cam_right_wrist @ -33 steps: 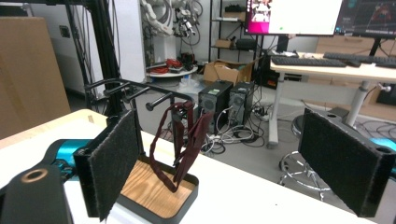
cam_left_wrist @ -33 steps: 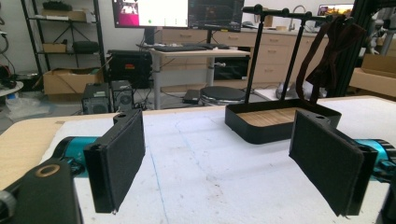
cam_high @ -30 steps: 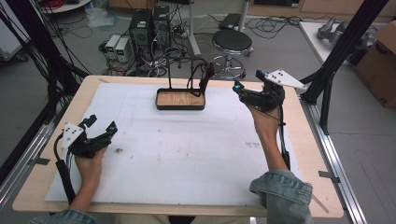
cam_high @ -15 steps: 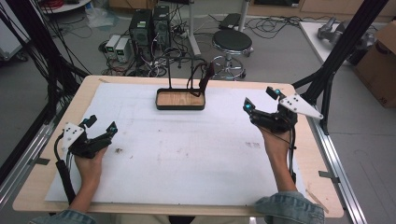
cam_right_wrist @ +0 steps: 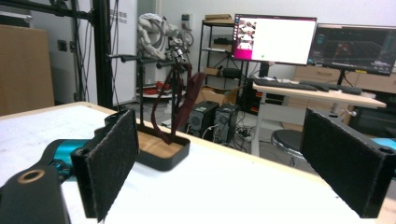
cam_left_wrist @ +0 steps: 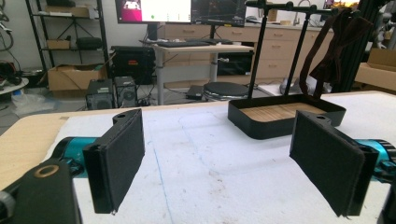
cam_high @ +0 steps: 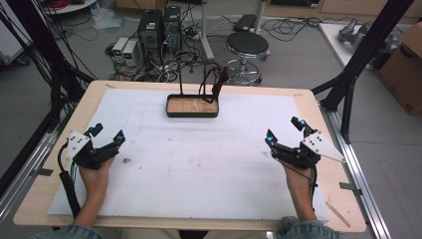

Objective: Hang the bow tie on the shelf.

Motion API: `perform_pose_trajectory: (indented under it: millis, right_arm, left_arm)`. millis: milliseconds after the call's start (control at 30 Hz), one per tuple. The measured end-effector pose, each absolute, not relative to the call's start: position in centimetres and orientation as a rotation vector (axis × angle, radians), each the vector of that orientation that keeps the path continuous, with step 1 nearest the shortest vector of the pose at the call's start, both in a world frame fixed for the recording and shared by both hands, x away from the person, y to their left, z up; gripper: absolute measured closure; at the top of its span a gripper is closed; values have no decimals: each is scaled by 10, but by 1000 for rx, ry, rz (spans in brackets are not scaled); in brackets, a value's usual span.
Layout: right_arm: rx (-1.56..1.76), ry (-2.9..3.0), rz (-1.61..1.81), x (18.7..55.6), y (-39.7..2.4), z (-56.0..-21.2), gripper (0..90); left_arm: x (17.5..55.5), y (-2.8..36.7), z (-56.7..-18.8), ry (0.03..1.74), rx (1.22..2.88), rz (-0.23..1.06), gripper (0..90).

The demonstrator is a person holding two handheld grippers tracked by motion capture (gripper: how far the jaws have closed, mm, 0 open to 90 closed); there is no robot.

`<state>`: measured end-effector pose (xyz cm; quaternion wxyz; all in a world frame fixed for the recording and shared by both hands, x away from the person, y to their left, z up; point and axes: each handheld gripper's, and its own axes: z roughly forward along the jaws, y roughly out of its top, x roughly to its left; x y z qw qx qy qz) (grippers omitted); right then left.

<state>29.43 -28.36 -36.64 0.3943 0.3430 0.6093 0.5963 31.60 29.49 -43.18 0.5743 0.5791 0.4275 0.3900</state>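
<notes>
- Strap [cam_high: 219, 79]: a dark maroon strap hangs from the rack [cam_high: 199, 62] above the tray [cam_high: 192, 106], in the upper middle of the high view. In the right gripper view it drapes down toward the tray's wooden floor [cam_right_wrist: 184, 100].
- The tray sits at the far edge of the white mat [cam_high: 199, 159] on the table [cam_high: 40, 199]. I see nothing else lying on the mat apart from some smudges.
- My left hand-held gripper [cam_high: 107, 137] rests at the lower left of the high view, jaws spread wide, holding nothing. In the left gripper view the pads [cam_left_wrist: 119, 158] stand well apart with bare mat between them.
- My right hand-held gripper [cam_high: 283, 130] is at the lower right, also spread wide and empty; in the right gripper view the tray and strap show through the gap between its pads [cam_right_wrist: 112, 163].
- Both hand-held grippers are well apart from the tray and from each other.
- My judgement: the strap looks hung in place, so the hanging appears done.
- What may be left is little: perhaps only keeping both hands parked, unless the strap is meant to come off again, which I cannot tell.
</notes>
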Motion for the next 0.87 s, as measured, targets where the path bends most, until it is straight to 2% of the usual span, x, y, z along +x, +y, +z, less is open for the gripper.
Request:
perform_pose_trajectory:
  millis: [533, 867]
  right_arm:
    - [929, 1587, 1493, 272, -287, -432, 102]
    - [939, 1568, 1476, 266, -287, -441, 102]
  left_arm:
    - [316, 294, -432, 1003, 1360, 917, 182]
    - [316, 294, -432, 998, 1360, 924, 182]
